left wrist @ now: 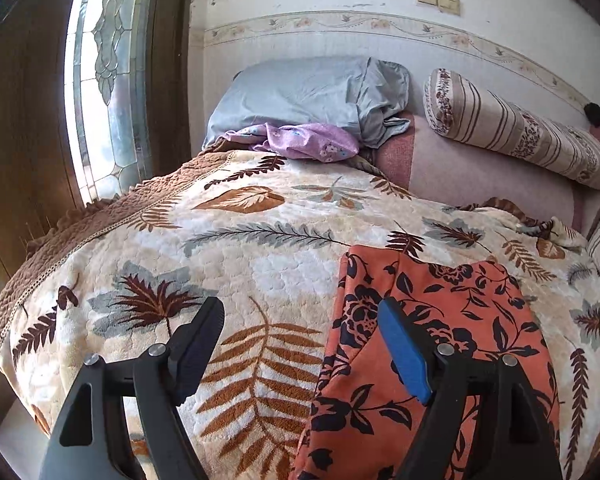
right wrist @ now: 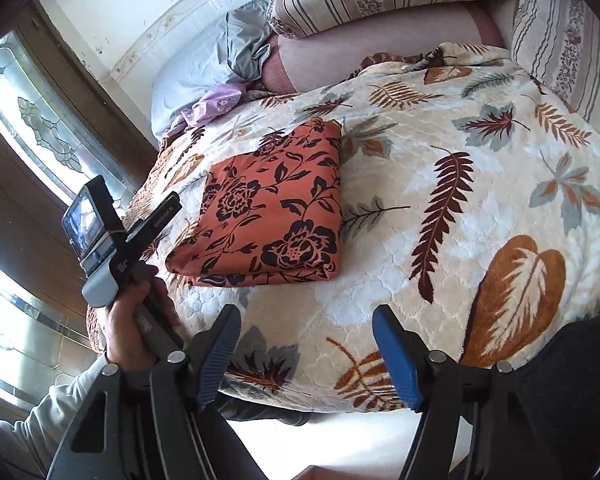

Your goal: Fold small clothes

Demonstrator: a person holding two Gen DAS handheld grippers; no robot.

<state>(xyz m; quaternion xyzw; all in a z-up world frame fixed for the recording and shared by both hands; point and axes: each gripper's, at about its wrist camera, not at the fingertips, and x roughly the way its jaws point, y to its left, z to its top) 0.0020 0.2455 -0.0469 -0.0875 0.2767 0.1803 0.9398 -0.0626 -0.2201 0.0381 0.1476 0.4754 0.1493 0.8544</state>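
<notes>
An orange garment with black flowers [right wrist: 272, 208] lies folded into a flat rectangle on the leaf-patterned blanket [right wrist: 460, 240]. My right gripper [right wrist: 307, 314] hangs open above the blanket's near edge, short of the garment, with nothing between its blue pads. In the left wrist view my left gripper [left wrist: 300, 308] is open too. Its right finger [left wrist: 404, 352] is over the orange garment [left wrist: 440, 340] and its left finger over bare blanket [left wrist: 240, 248]; nothing sits between them. A hand [right wrist: 132, 320] holds the left tool's handle beside the garment's left edge.
At the head of the bed lie a grey pillow [left wrist: 300, 92], a crumpled purple cloth [left wrist: 308, 142] and a striped bolster [left wrist: 520, 132]. A stained-glass window [left wrist: 108, 72] in dark wood stands left of the bed. A striped cushion [right wrist: 560, 48] is at the far right.
</notes>
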